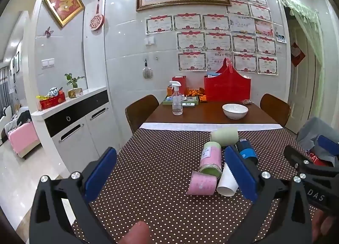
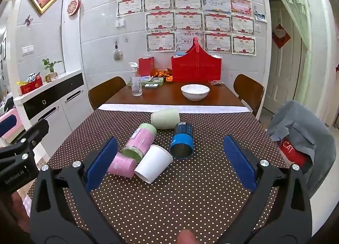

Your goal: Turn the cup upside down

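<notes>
White bowl [image 2: 195, 91], spray bottle [image 2: 136, 83]

1. I count five cups lying on their sides: pale green cup [image 2: 166, 119], pink-and-green cup [image 2: 139, 142], pink cup [image 2: 122, 164], white cup [image 2: 154, 164], blue cup [image 2: 182, 140].
2. One white bowl [image 2: 195, 91].
3. One spray bottle [image 2: 136, 81].
4. Two wooden chairs, maybe more out of view: left chair [image 2: 106, 91], right chair [image 2: 249, 91].

Legible markings are few. In the left wrist view the right gripper [image 1: 305, 155] carries the white letters "DAS" on its black body, the start of the word being cut off. In the right wrist view the left gripper [image 2: 23, 136] bears "GenRobot.AI" in pale print on its black housing. A red bag [image 2: 293, 153] under grey cloth at the right shows "CAT" in white. The certificates [image 2: 188, 21] on the wall carry red headings and Chinese print too small to read.
</notes>
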Available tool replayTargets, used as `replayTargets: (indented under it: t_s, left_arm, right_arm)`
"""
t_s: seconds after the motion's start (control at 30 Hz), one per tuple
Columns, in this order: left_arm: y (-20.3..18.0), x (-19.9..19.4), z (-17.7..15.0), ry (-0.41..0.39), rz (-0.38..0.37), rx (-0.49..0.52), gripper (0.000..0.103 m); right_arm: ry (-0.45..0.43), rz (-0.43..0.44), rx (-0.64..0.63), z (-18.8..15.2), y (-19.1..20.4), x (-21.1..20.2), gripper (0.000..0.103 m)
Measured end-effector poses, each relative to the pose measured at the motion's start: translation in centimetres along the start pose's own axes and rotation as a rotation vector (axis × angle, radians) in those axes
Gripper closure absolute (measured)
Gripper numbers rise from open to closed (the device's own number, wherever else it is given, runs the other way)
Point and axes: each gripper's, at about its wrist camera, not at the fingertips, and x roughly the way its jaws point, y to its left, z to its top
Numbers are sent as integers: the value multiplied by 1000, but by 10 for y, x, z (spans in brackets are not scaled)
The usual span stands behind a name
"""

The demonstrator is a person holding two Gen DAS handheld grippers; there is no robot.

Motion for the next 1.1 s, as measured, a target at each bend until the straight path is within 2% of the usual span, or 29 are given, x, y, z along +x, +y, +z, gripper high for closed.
replayTargets:
  t_s: [1.1]
  left_arm:
    - [-3,11,-11,21,2,8,4]
  right_arm:
    - [-3,23,-2,6,2,3,5]
